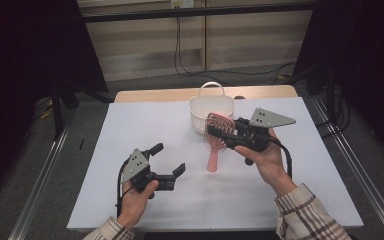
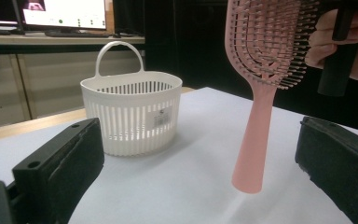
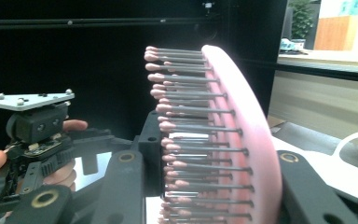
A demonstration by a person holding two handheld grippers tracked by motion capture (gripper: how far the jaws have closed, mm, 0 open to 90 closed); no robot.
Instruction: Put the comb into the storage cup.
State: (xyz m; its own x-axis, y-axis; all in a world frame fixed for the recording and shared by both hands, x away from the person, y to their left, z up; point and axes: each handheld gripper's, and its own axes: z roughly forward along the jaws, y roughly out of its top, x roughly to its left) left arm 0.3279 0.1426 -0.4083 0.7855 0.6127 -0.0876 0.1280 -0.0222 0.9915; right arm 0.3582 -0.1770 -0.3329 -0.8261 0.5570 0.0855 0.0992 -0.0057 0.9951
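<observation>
Nearest in the high view: left gripper [image 1: 172, 159] low over the white-covered counter [image 1: 130, 130], fingers released and spread wide, nothing between them. Farther in and to the right: right gripper [image 1: 219, 135] clenched on the head of a pink plastic paddle hairbrush [image 1: 214, 150], handle hanging down toward the counter, tip just above or on the sheet, which of the two not clear from above. From the left gripper view: the two black pads at either lower corner, the brush handle [image 2: 254, 140] upright between them but farther off, its tip seemingly just clear of the sheet, bristle side turned this way. From the right gripper view: bristles with pink tips seen edge-on, the curved pink back [image 3: 247, 140] against one finger and the bristle tips toward the other, left gripper [image 3: 32, 154] in a hand beyond. Farthest: white slatted plastic basket with a loop handle [image 1: 211, 107], upright near the counter's far edge, just behind the brush head, slatted wall and a small label plain in the left gripper view [image 2: 130, 116].
</observation>
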